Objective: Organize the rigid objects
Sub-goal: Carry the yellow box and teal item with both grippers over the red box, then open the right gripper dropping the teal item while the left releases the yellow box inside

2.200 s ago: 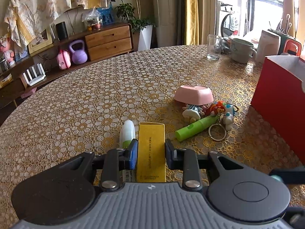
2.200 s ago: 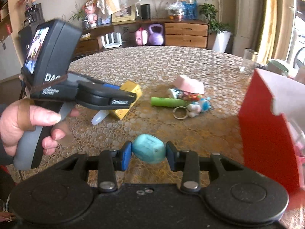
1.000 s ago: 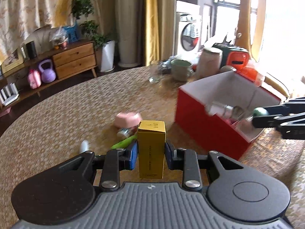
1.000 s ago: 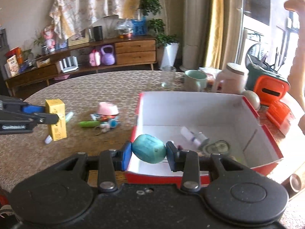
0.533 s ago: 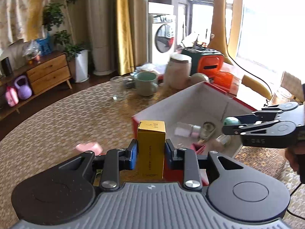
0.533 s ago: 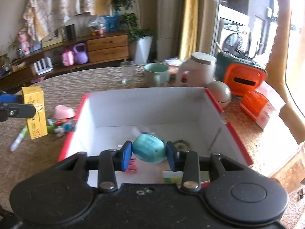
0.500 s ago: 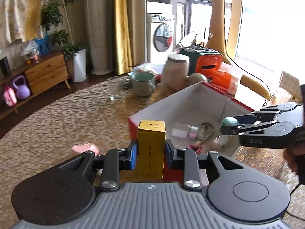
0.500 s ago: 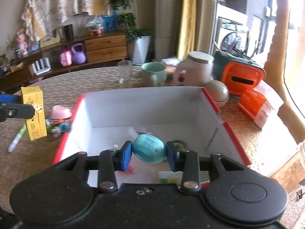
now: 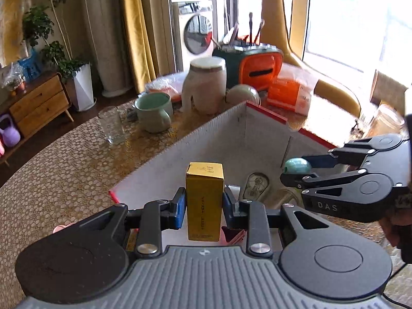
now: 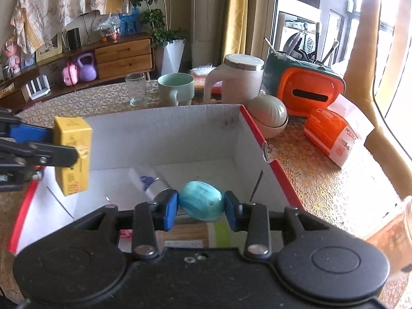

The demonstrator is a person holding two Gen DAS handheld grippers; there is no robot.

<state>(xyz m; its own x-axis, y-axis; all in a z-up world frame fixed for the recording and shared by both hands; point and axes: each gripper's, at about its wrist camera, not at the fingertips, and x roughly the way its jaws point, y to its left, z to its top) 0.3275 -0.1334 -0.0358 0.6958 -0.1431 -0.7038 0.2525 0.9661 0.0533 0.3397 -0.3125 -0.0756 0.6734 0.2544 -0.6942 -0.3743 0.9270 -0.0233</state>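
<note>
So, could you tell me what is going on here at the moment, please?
A person is tidying loose items into a red cardboard box with a handheld claw in each hand. The left claw grips a yellow carton upright over the box's near corner. The right claw grips a teal egg-shaped object above the box's inside. Neither item is released yet. A few things already lie in the box, including a small bottle.

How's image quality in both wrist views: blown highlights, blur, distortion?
Left wrist: window at upper right is blown to white; orange packet and jar look smeared, while the yellow carton in the left gripper stays sharp. Right wrist: window strip at the right edge is clipped; fisheye curves the red box rim; the turquoise egg-shaped object in the right gripper is crisp.
</note>
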